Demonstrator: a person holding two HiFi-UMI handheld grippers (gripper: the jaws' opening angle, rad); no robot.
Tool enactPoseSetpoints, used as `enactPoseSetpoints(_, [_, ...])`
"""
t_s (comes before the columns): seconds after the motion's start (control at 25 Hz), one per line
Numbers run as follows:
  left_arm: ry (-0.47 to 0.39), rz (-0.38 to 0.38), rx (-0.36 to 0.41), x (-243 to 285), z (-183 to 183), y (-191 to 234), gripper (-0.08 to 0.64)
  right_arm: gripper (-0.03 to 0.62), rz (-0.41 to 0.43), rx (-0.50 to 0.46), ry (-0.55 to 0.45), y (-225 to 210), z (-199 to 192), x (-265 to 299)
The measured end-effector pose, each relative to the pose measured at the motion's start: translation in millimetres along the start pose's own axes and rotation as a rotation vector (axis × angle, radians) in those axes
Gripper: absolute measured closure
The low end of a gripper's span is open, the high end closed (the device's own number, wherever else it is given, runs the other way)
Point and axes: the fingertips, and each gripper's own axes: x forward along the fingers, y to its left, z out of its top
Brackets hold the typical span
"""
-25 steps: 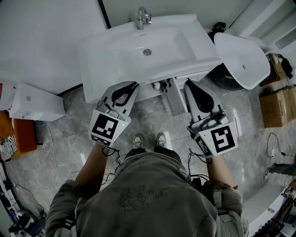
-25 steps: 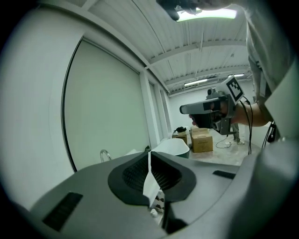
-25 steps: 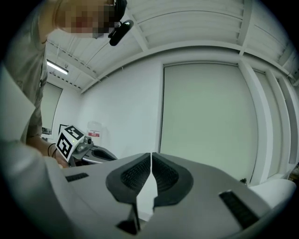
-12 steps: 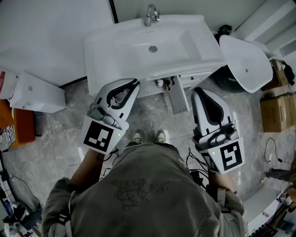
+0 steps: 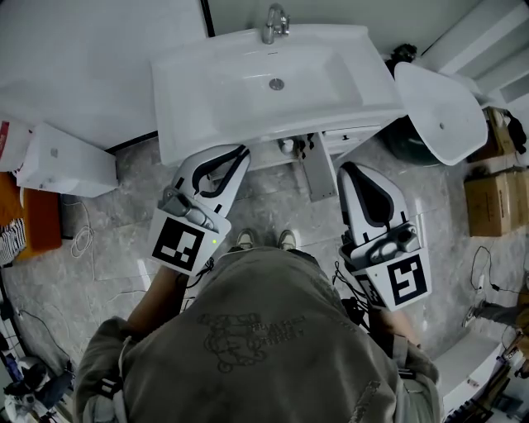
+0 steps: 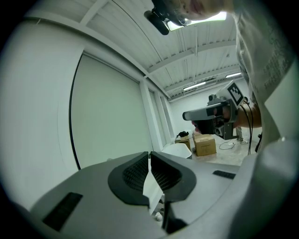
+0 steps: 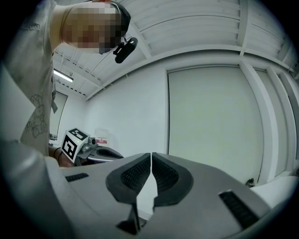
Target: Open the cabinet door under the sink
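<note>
Seen from above in the head view, the white sink point(image 5: 248, 83) with its faucet point(image 5: 275, 21) stands over a cabinet. A grey cabinet door point(image 5: 318, 172) juts out edge-on from under the sink's front, with pipe fittings point(image 5: 288, 147) beside it. My left gripper point(image 5: 241, 152) points at the sink's front edge, left of the door, shut and holding nothing. My right gripper point(image 5: 346, 168) is just right of the door, also shut and holding nothing. In the left gripper view the jaws point(image 6: 149, 155) meet; the same holds for the right gripper point(image 7: 151, 155).
A white box point(image 5: 62, 169) lies on the floor at the left. A loose white basin point(image 5: 442, 103) and cardboard boxes point(image 5: 488, 194) stand at the right. Cables point(image 5: 83, 244) trail on the marble floor. The person's shoes point(image 5: 264, 240) are below the door.
Both grippers have drawn back a little toward the person over the last second. Their jaws stay shut, and the door looks the same.
</note>
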Motion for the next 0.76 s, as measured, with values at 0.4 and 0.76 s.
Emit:
enactPoseSetpoints(0.4, [-0.017,-0.005,0.008,1.7,4.3,5.8,0.529,0.56,-0.001,0.001,-0.018,2.5,4.0,6.3])
enactPoseSetpoints(0.76, [-0.031,-0.022,0.014,7.5,6.0,7.0,0.531,0.56,-0.035,-0.031,0.022,-5.6,-5.2,5.5])
